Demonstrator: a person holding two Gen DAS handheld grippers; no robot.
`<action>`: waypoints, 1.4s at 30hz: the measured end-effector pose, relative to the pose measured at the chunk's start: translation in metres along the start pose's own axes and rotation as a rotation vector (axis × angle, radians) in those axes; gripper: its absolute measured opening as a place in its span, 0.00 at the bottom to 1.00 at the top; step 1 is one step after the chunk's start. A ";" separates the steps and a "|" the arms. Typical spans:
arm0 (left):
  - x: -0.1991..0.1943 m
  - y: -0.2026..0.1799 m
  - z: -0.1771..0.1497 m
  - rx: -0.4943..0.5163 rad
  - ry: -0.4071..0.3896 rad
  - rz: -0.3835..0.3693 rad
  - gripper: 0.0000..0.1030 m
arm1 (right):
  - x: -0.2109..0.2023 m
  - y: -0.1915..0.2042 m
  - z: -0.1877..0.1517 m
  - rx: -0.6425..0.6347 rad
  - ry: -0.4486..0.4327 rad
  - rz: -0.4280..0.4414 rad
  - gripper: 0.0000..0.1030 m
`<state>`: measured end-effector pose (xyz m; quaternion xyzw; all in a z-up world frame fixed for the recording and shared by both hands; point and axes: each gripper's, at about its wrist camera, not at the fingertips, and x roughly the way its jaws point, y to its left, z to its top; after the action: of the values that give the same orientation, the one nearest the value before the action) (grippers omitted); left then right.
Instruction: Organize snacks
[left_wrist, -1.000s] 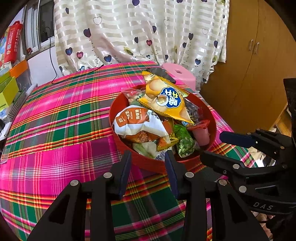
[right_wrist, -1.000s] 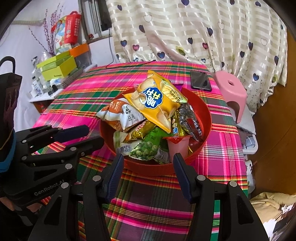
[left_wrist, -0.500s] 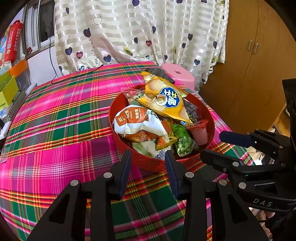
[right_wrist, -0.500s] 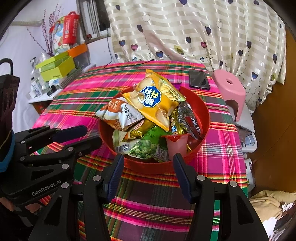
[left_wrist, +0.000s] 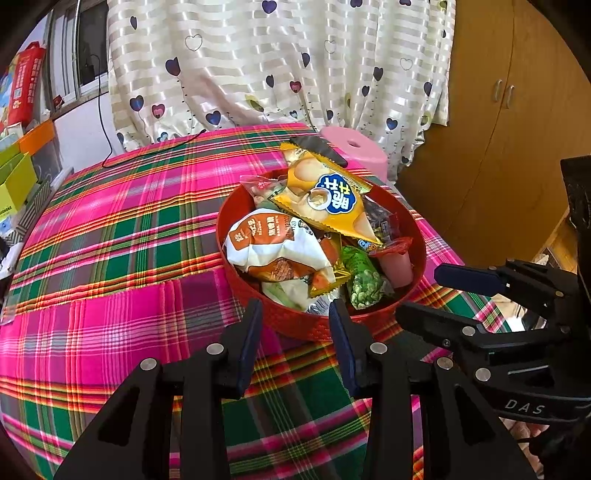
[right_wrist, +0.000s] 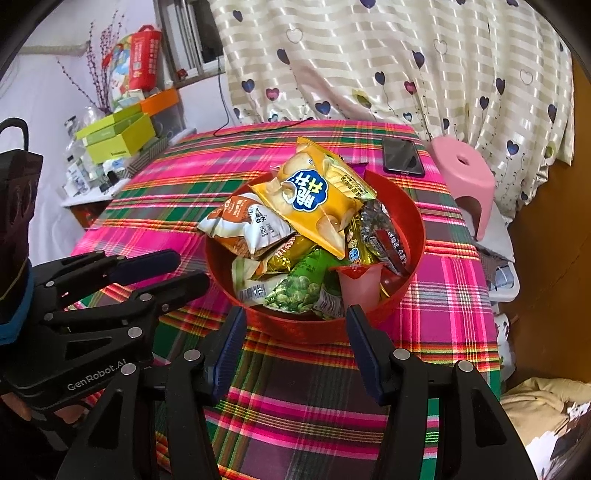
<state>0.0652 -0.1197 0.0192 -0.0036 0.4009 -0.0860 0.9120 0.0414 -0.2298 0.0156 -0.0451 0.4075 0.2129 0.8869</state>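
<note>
**Light, crinkly packets heaped in the red bowl**

My left claw (left_wrist: 295, 314) stood partly spread with nothing between its pads, hovering just short of the near wall of the red bowl (left_wrist: 295, 325). My right claw (right_wrist: 293, 317) was spread wider, also bare, before the same rim. The bowl sat on the plaid-covered table (left_wrist: 110, 258), toward its right edge, with a phone (right_wrist: 402, 157) lying apart near the far right corner.

The snacks were piled loosely inside. On top lay the yellow chip bag (right_wrist: 314, 199), leaning on the white and brown packet (left_wrist: 273, 243); lower, nearest me, were the green pea packet (right_wrist: 299, 284) and a pink jelly cup (right_wrist: 360, 286).

I judged all of them light. The bags looked puffed, slick and easily crushed, so I reckoned a sealed edge or corner was the safest hold, with a gentle pinch. The cup seemed stiffer; I would have taken it across its walls below the foil lid.
</note>
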 end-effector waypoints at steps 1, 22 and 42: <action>0.000 0.000 0.000 0.001 -0.001 0.000 0.37 | 0.000 0.000 0.000 0.003 0.001 -0.001 0.54; -0.004 -0.002 -0.001 0.009 -0.004 0.001 0.37 | -0.002 -0.004 0.000 0.008 0.003 -0.006 0.54; -0.004 -0.003 -0.001 0.008 -0.002 0.002 0.37 | -0.002 -0.003 0.001 0.008 0.003 -0.006 0.54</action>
<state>0.0618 -0.1216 0.0219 0.0002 0.3998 -0.0868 0.9125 0.0419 -0.2328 0.0177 -0.0430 0.4097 0.2083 0.8871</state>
